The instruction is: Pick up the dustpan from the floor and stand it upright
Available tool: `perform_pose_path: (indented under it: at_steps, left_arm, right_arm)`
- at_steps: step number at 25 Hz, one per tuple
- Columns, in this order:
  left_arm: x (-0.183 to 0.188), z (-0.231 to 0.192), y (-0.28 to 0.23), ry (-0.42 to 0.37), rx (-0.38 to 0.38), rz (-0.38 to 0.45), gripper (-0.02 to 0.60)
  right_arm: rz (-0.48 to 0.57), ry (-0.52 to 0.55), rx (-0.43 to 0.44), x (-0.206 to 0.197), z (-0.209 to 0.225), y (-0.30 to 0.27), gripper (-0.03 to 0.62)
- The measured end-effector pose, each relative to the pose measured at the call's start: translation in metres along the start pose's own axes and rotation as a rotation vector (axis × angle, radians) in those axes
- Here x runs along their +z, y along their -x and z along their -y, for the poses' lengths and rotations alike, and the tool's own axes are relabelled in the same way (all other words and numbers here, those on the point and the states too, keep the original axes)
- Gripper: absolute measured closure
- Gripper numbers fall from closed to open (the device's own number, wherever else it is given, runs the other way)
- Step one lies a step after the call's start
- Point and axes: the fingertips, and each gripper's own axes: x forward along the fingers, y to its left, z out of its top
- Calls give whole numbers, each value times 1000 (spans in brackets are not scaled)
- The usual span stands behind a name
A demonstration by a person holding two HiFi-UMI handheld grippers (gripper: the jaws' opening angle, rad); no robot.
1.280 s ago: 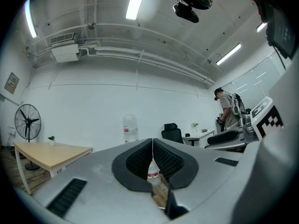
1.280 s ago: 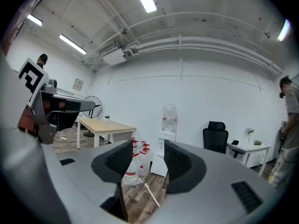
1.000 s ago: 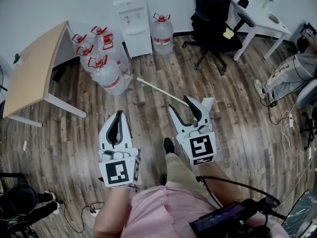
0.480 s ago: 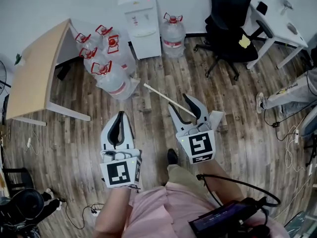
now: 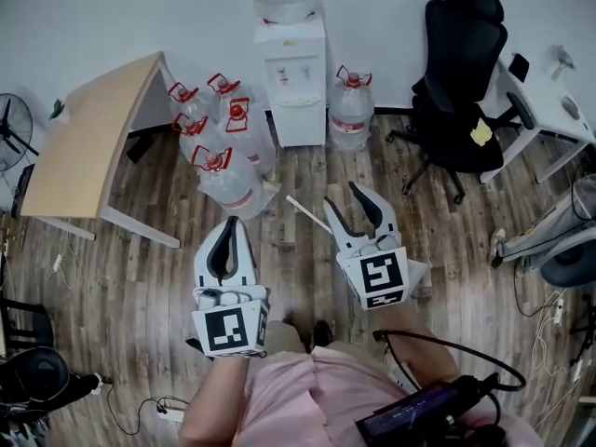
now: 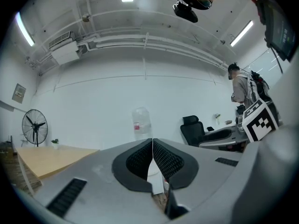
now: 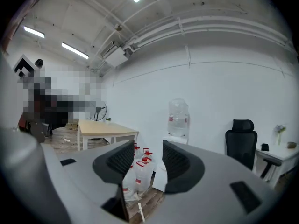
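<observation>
1. White long-handled dustpan [image 5: 307,214] lies on the wood floor [image 5: 140,277] beneath the right claw [image 5: 343,198]. Its handle points far-left and its pan is mostly hidden.
2. Right claw is nearer, jaws apart, empty.
3. Left claw [image 5: 226,229] has jaws together, empty, off to the left.

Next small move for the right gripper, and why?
Probably tip the right gripper nose-down and lower it toward the dustpan handle on the floor. Its jaws stand apart and empty, but its own view looks out at the wall and the water dispenser, with the handle only at the bottom edge. The left gripper is shut, holding nothing.
</observation>
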Motion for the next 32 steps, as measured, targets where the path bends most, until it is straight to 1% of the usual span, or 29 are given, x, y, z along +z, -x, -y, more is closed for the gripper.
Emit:
perform_pose_path:
  at_steps: [5,8,12,17,22,25,29,32]
  left_arm:
    - [-15,-14,-18,11,30,-10,568]
    - [-26,-23,-35,23,33,-23,568]
    - [-39,-32,-72,25,13,-34,568]
    - [-72,-52,-126,28,-25,-76,568]
    - [-113,-74,-184,45,-70,-112,568]
    - [-139,-84,-214,59,-84,-125,568]
    - [-187,-89,-246,95,-115,-191,568]
    - [-223,-90,-266,110,-135,-206,568]
  right_arm:
    - [4,13,22,-2,7,-29,405]
    - [-6,22,39,-6,8,-50,405]
    - [-9,25,63,-10,16,-86,397]
    - [-39,10,74,-31,27,-143,395]
    - [-75,3,104,-69,31,-206,388]
    - [-123,5,128,-98,30,-237,388]
    - [-204,13,156,-145,23,-274,393]
    - [-235,17,185,-183,13,-298,391]
